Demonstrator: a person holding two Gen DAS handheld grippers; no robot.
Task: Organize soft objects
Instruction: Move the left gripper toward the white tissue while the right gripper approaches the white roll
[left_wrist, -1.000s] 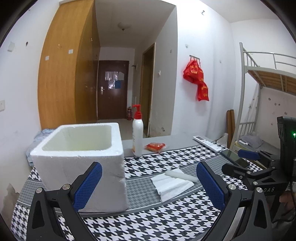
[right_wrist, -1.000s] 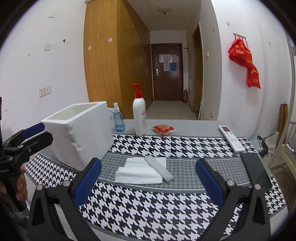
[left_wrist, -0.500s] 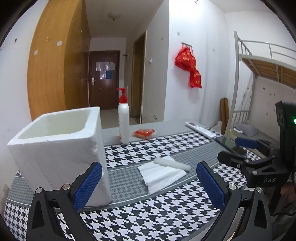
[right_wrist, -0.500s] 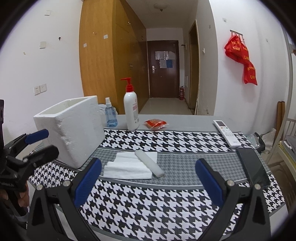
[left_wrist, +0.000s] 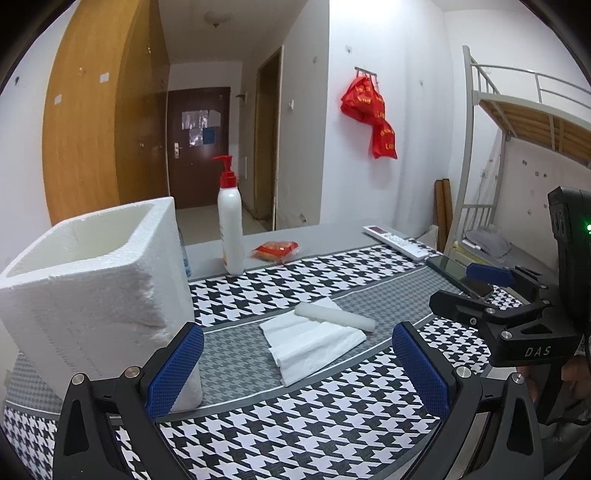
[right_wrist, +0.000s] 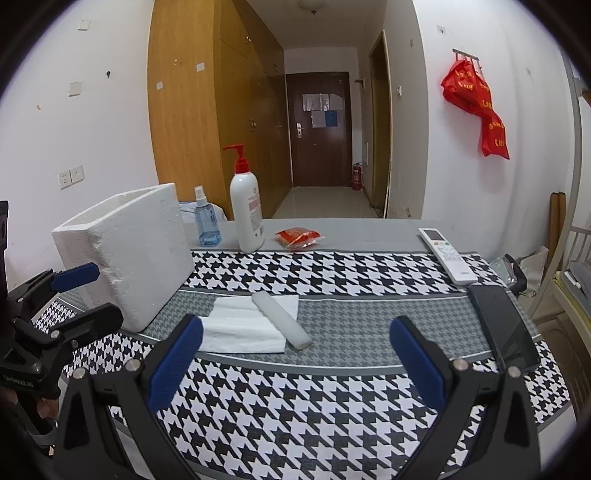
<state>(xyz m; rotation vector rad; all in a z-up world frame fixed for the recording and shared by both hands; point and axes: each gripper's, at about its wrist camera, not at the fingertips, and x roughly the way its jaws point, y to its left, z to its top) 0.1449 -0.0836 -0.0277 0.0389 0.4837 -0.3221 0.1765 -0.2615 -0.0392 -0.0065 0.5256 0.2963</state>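
Note:
A folded white cloth (left_wrist: 314, 341) (right_wrist: 245, 325) lies on the grey band of the houndstooth table cover, with a rolled white towel (left_wrist: 334, 316) (right_wrist: 280, 319) resting across its far edge. An open white foam box (left_wrist: 92, 280) (right_wrist: 125, 254) stands to the left of them. My left gripper (left_wrist: 297, 369) is open, hovering above the table's near edge in front of the cloth, its left finger by the box. My right gripper (right_wrist: 295, 363) is also open and empty, a little nearer than the roll. Each gripper shows in the other's view, the left gripper (right_wrist: 79, 295) and the right gripper (left_wrist: 476, 290).
At the back stand a white pump bottle (right_wrist: 246, 206), a small blue spray bottle (right_wrist: 207, 221) and a red packet (right_wrist: 299, 236). A white remote (right_wrist: 447, 254) and a dark phone (right_wrist: 504, 328) lie at the right. A bunk bed frame (left_wrist: 517, 110) stands to the right.
Both grippers have drifted slightly: the left view has swung right, so the foam box now sits further left and closer. The cloth and roll have not moved. Both stay open.

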